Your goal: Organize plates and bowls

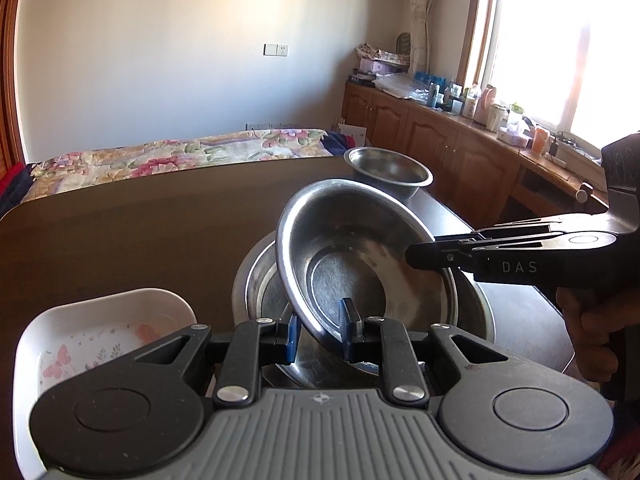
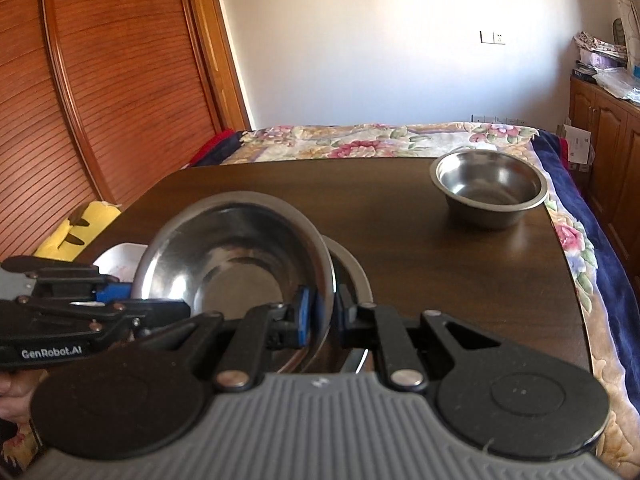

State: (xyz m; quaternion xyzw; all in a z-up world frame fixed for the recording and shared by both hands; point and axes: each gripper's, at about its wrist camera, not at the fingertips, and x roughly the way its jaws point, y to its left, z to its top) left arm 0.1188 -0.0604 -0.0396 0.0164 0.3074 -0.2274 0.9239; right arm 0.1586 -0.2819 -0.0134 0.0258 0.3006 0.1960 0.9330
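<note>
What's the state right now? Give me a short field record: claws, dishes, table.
left claw: closed on the near rim of the tilted steel bowl
right claw: closed on the same bowl's rim, opposite side
tilted steel bowl: lifted at an angle over a larger steel basin
small steel bowl: upright, alone at the far table corner
white dish: beside the basin, butterfly print inside
table: dark wood

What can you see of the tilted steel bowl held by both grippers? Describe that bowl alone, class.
The tilted steel bowl is shiny metal, round, with a rolled rim and a flat base ring. It is lifted at a slant over a wider steel basin on the table. The left gripper clamps its near rim, jaws either side; the right gripper grips the opposite rim likewise. It looks empty.
</note>
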